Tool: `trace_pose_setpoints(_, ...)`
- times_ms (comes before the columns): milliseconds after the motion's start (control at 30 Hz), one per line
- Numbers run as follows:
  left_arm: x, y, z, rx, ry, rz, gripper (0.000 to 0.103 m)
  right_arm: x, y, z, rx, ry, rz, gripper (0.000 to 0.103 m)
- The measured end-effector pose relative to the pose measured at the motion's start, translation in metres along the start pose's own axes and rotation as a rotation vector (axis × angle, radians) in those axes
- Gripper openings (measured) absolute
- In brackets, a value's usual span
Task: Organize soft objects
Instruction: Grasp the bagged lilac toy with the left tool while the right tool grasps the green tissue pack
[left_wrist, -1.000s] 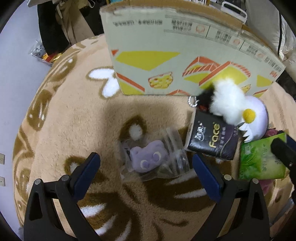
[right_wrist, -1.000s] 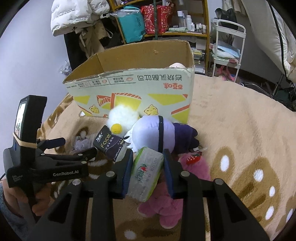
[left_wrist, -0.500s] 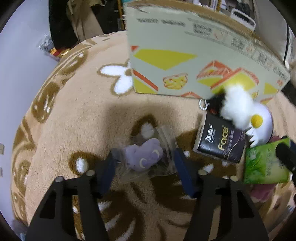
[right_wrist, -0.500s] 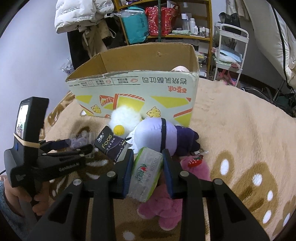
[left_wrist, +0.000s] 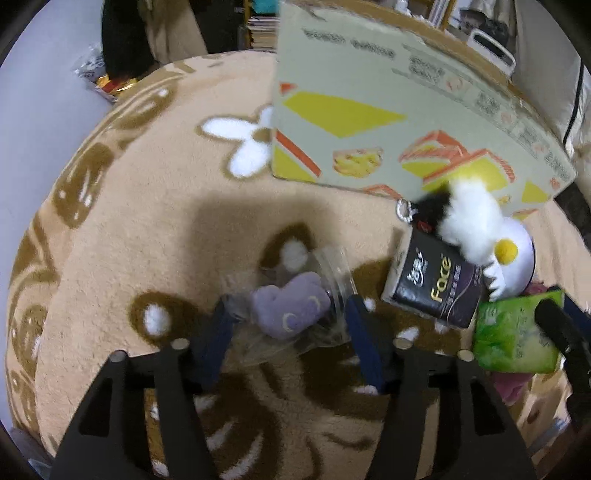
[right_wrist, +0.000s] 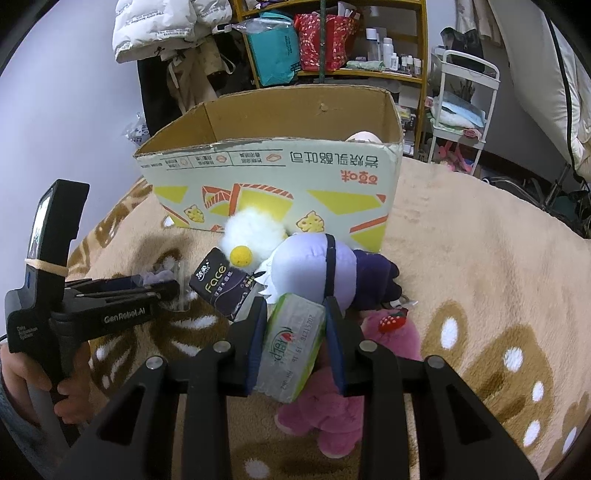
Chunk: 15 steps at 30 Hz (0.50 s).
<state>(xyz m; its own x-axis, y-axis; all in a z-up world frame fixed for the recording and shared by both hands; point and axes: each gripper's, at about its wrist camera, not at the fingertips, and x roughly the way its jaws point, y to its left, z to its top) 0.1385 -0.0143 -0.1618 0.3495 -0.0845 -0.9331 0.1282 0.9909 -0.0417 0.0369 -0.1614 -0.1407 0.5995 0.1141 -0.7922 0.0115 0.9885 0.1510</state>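
Note:
A small purple plush in a clear bag (left_wrist: 295, 314) lies on the tan rug. It sits between the fingers of my left gripper (left_wrist: 286, 306), whose blue pads touch the bag's sides while the jaws are opening a little. In the right wrist view the left gripper (right_wrist: 162, 286) points into the crinkled bag. My right gripper (right_wrist: 295, 306) is shut on a green tissue pack (right_wrist: 291, 343), held just above a pink plush (right_wrist: 332, 417). The green tissue pack (left_wrist: 513, 339) also shows at the right edge of the left wrist view.
An open cardboard box (right_wrist: 277, 184) stands behind the pile. In front of it lie a black "Face" tissue pack (right_wrist: 221, 280), a white fluffy toy (right_wrist: 255, 232) and a lavender plush (right_wrist: 314, 266). Shelves and a white cart stand beyond the rug.
My left gripper went from wide open to closed in around the bagged purple plush and came nearer to it. The right gripper kept still with the green pack.

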Motion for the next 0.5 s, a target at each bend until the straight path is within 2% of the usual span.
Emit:
trace_pose_setpoints(67,0.003,-0.010,-0.001,0.060,0.002,0.035,0.069,0.001,-0.001,0.000,0.003,0.002,0.002,0.032)
trace_pose_setpoints(133,0.005,-0.015,-0.002,0.087,0.002,0.051,0.071,0.001,-0.001,0.000,0.006,0.003,0.005,0.032)
trace_pose_setpoints(400,0.008,-0.010,-0.001,0.058,0.003,0.035,0.074,0.002,-0.001,0.000,0.004,0.007,0.009,0.032)
trace_pose_setpoints(500,0.010,-0.016,-0.004,0.072,0.012,0.021,0.085,0.002,-0.001,0.000,0.003,0.007,0.008,0.032)
